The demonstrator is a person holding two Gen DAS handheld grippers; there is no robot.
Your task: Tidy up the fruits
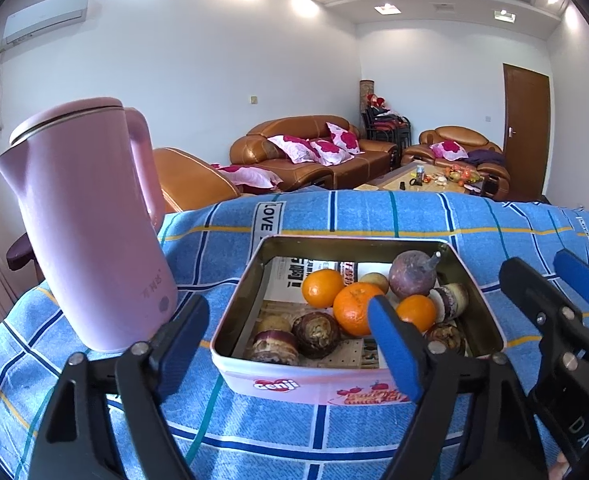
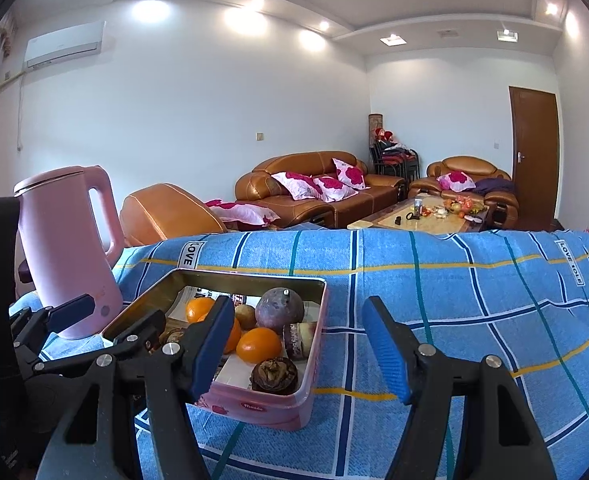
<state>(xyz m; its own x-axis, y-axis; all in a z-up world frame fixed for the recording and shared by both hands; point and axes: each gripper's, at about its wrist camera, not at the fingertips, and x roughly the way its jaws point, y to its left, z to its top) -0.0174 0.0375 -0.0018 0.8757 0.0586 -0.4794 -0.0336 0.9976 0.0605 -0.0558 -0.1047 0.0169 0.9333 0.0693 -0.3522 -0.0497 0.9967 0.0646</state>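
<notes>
Tin point(image 1: 474, 292): rectangular metal, paper-lined, held round oranges point(image 1: 354, 308).
Grippers, left point(image 1: 290, 344) and right point(image 2: 298, 340): spread wide, empty.
Kettle point(image 1: 90, 224): smooth pink.

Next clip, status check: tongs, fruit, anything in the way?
Left tongs open, empty, over the tin. Right tongs open, empty, beside it. Oranges and dark fruit all in tin. Pink kettle close on left.

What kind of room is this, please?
Most likely a home living room: brown leather sofas with floral cushions, a coffee table, and a wall air conditioner. The fruit tin sits on a cloth-covered table.
</notes>
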